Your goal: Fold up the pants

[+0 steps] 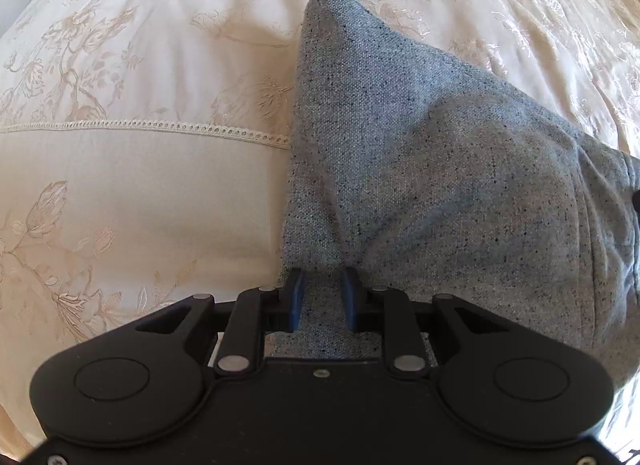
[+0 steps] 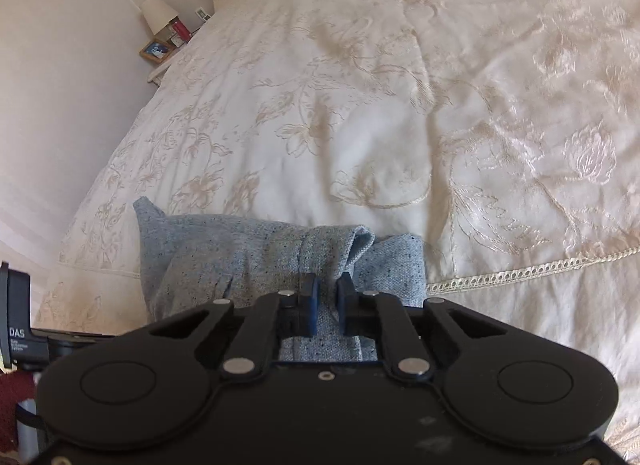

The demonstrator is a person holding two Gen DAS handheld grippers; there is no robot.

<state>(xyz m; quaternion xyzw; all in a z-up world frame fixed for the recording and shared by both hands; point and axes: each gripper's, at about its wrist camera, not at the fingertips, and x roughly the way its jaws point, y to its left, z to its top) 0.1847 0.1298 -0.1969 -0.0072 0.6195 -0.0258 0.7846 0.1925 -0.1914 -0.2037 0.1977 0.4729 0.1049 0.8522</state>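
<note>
- We count one grey pants (image 1: 420,153) on one embroidered bedspread (image 1: 140,65).
- Left gripper (image 1: 322,297) points steeply down, jaws grasping pants fabric.
- Right gripper (image 2: 327,301) tilts down, clenched on a pants fold.

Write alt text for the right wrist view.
The black right gripper pinches a bunched fold of speckled blue-grey fabric pants lying on a cream floral-embroidered bedspread. A small white-shaded lamp stands far left.

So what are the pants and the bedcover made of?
Pants: probably a woven cotton or wool blend, matte grey-blue with dark flecks and a visible weave. Bedcover: seemingly a satiny cream fabric, shiny in the light, with stitched flowers and a lace strip.
</note>
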